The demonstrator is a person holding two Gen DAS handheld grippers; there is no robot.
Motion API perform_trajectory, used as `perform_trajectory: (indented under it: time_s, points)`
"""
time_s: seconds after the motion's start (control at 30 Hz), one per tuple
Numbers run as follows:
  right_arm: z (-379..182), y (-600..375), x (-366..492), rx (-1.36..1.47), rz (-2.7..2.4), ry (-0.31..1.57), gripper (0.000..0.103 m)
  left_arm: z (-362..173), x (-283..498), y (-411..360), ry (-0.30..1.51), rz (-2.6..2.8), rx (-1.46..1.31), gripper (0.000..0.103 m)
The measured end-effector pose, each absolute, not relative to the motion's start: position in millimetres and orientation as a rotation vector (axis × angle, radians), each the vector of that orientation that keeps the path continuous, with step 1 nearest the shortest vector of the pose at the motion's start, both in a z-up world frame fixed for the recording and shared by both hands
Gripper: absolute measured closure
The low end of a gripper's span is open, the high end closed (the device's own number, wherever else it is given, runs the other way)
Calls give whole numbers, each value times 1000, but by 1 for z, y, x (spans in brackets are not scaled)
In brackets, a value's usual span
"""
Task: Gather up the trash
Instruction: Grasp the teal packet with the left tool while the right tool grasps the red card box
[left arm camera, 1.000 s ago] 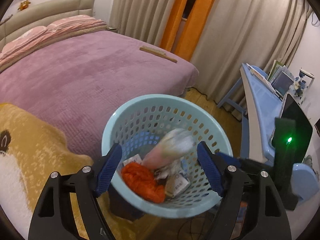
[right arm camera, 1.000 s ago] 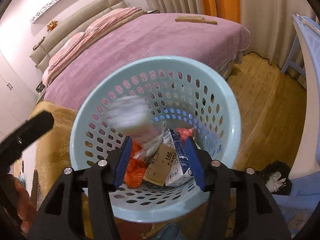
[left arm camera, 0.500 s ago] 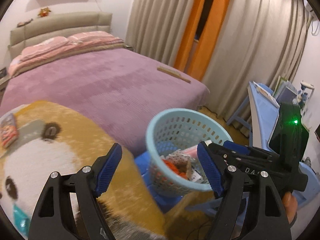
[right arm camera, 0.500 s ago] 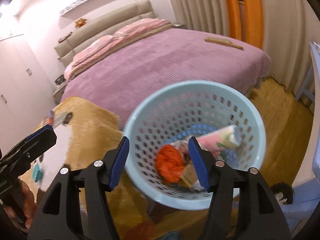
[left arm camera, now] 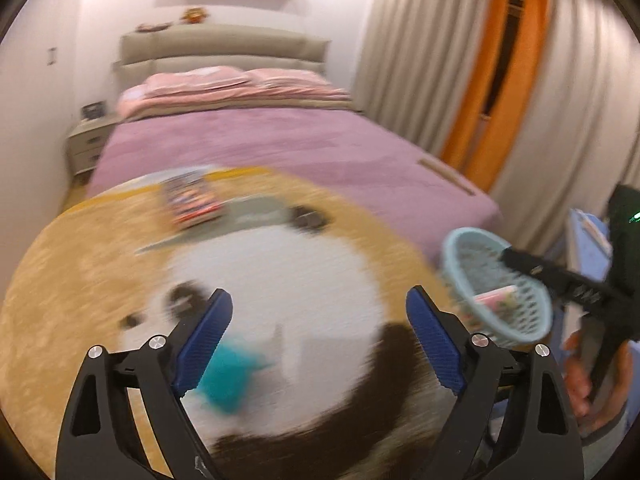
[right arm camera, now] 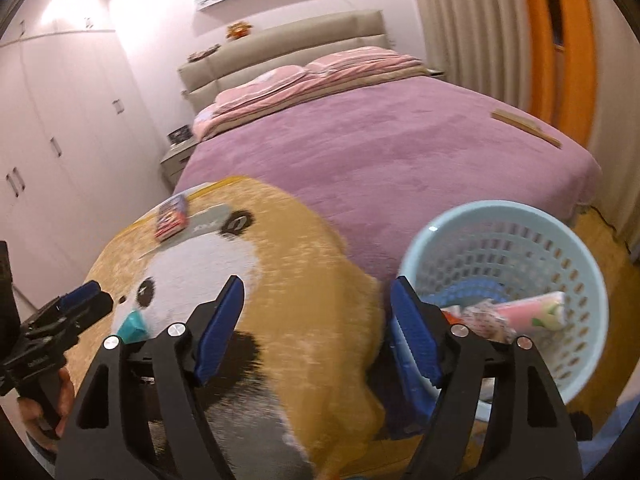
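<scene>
Both grippers gape wide, holding nothing: the left gripper hangs over a teal scrap on the animal-face blanket; the right gripper sits beside the blue basket

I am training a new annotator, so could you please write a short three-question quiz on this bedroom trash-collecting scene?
1. True or false: the left gripper is shut on a piece of trash.
2. Multiple choice: the small teal item lies on (A) the purple bedspread, (B) the animal-face blanket, (C) the floor.
3. Fill in: the pink-wrapped packet lies inside the light blue ___.

Key
1. False: both it and the right gripper are open and hold nothing.
2. B, the animal-face blanket, where a colourful flat packet also lies near the far edge.
3. basket.
</scene>
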State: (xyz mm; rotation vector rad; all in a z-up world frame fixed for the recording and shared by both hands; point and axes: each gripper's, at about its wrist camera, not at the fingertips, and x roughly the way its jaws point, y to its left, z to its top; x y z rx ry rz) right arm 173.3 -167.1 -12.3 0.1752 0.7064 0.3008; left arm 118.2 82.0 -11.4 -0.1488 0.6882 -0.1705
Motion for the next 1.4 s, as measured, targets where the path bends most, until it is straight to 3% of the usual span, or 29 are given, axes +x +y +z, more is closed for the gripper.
perform_trajectory:
  time_s: [0.27,0.6,0.7,0.77,0.83,1.3,1.4]
  points:
    - [-15,-99,182,106,386,735,30,-47,113,135,801,-119,-146,16]
    - [-15,-25,199,9,464,763,30,-72,128,122,892,-134,-81,20]
    - [-14,-7,207,-7,484,770,30,-76,130,118,903,-148,-65,34]
    - [-15,3,215,-11,495,776,30,-78,133,118,917,-153,-56,54]
    - [-15,11,222,-10,504,781,30,-76,135,122,913,-155,-50,65]
    - [-47,103,301,-14,542,838,30,-74,170,211,785,77,-230,65]
    - [-50,122,314,-57,526,829,22,-75,171,215,770,102,-244,65]
